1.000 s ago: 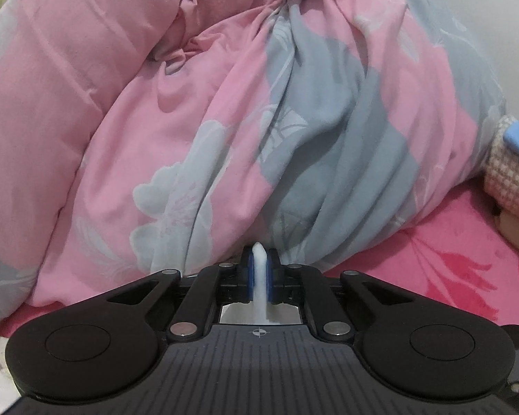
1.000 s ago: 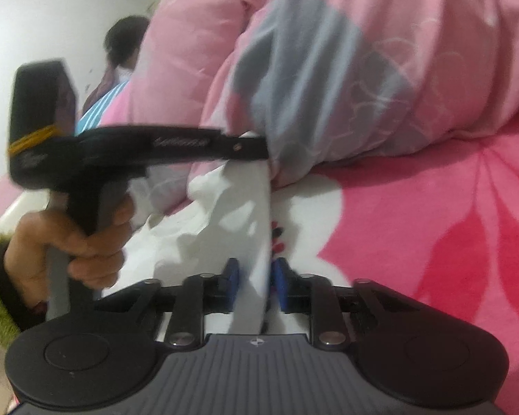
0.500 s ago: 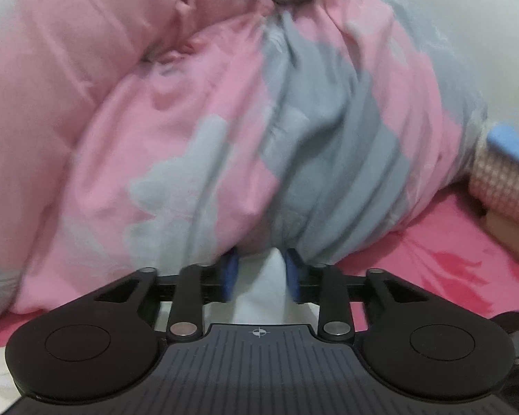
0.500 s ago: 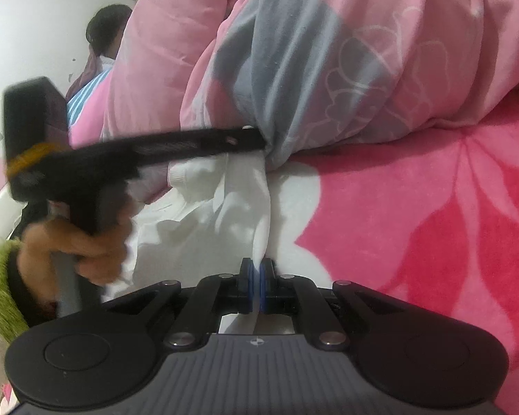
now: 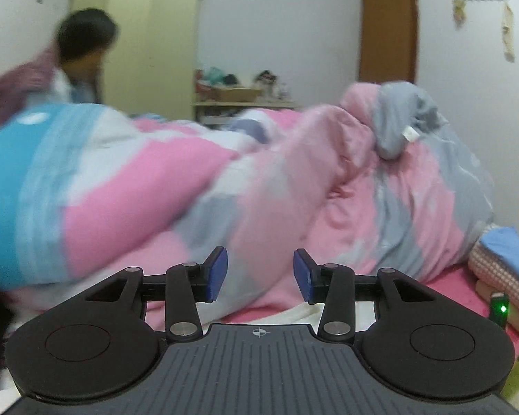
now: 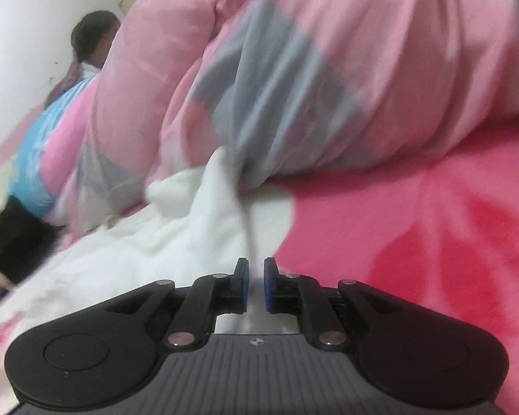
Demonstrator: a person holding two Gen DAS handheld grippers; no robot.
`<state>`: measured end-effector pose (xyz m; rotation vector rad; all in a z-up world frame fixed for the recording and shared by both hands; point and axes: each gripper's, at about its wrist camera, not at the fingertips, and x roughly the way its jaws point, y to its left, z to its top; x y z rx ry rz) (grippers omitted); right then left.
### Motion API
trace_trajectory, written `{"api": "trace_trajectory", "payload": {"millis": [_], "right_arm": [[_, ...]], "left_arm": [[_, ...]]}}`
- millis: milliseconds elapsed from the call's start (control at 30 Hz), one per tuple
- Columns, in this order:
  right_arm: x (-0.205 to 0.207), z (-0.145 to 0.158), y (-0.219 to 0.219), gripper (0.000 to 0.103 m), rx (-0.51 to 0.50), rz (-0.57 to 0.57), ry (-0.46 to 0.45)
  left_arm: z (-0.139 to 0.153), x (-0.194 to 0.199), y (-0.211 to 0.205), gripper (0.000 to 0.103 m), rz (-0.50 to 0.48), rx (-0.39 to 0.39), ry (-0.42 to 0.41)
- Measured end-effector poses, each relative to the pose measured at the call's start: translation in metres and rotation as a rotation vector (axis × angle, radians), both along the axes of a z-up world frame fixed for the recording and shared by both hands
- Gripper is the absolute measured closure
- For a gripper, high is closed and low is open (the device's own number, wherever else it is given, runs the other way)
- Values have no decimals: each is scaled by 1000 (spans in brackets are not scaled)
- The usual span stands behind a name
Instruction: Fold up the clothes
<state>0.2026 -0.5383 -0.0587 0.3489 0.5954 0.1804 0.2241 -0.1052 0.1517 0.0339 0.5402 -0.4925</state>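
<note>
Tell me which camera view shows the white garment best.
The right wrist view: the white garment spreads across the bed ahead of the right hand-held gripper. The left wrist view shows only a sliver beside its frame.

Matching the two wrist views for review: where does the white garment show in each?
Left wrist: white garment shows only as a sliver at bottom centre, below the open fingers.
Right wrist: it spreads across lower left to centre.
Shared landmark: the pink-and-grey duvet.

A bulky pink-grey quilt (image 6: 294, 79) blocks the far side; pink blanket (image 6: 432, 242) lies open at right
</note>
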Motion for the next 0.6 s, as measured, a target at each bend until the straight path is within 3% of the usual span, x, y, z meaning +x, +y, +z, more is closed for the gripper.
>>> {"api": "trace_trajectory", "payload": {"millis": [67, 100, 200, 333, 433, 500, 600], "right_arm": [[-4, 14, 9, 93, -73, -21, -28], [-3, 22, 18, 93, -88, 0, -40], [2, 43, 50, 93, -147, 69, -65], [32, 46, 109, 93, -294, 209, -4], [64, 31, 132, 94, -379, 273, 61], [88, 14, 133, 101, -460, 225, 105], [103, 7, 120, 103, -435, 138, 102]], "left_arm": [[12, -15, 30, 60, 25, 13, 28], [-3, -16, 33, 60, 16, 13, 73], [-76, -24, 34, 60, -19, 20, 155], [-164, -21, 25, 61, 4, 25, 187], [-203, -12, 35, 63, 77, 4, 292], [-214, -18, 51, 64, 94, -82, 294], [-215, -28, 56, 64, 70, -75, 250]]}}
